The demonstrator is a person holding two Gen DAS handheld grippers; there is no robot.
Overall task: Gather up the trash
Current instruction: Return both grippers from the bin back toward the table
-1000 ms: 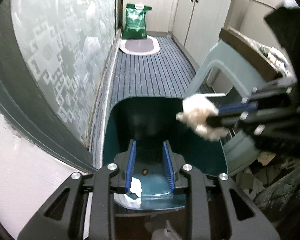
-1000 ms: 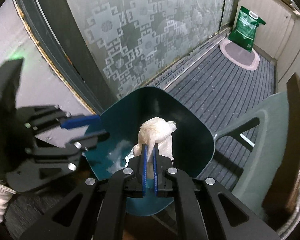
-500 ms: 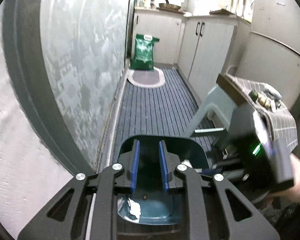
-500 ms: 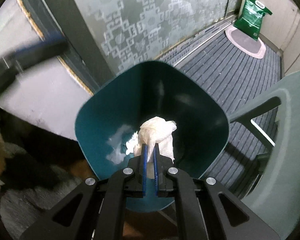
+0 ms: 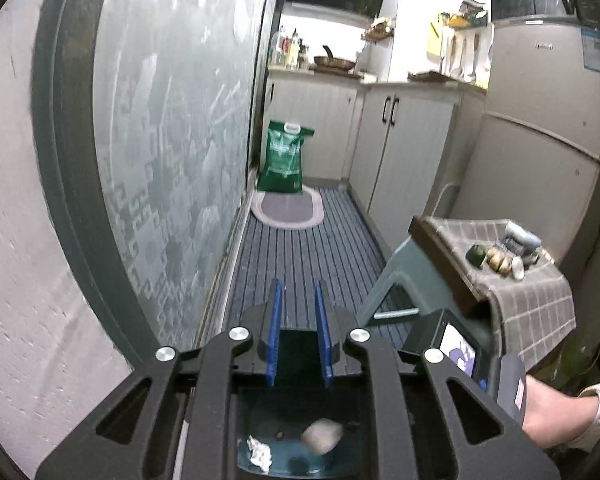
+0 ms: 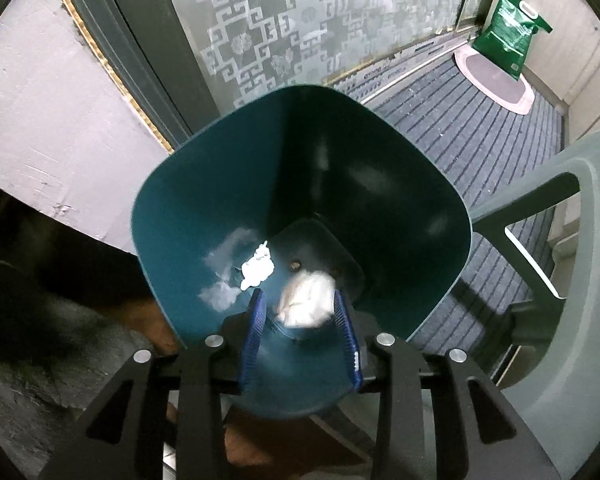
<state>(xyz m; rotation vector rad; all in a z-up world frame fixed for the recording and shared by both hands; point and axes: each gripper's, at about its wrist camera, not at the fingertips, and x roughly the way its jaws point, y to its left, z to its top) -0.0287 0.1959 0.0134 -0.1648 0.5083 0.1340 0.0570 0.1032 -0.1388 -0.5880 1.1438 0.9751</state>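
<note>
My right gripper [image 6: 300,316] hangs over a smooth, dark teal plastic bin [image 6: 380,168] with rounded corners, fingers spread wide and empty. Between them, a crumpled white paper wad [image 6: 308,298] shows blurred inside the bin, probably near its bottom, beside a smaller white scrap [image 6: 257,269] and a tiny brown crumb. My left gripper [image 5: 298,334], fingers parted narrowly and holding nothing, points down a ribbed grey floor [image 5: 312,248]. Only this view shows the green bag [image 5: 284,156], the cabinets and a cloth-covered stool [image 5: 512,280].
</note>
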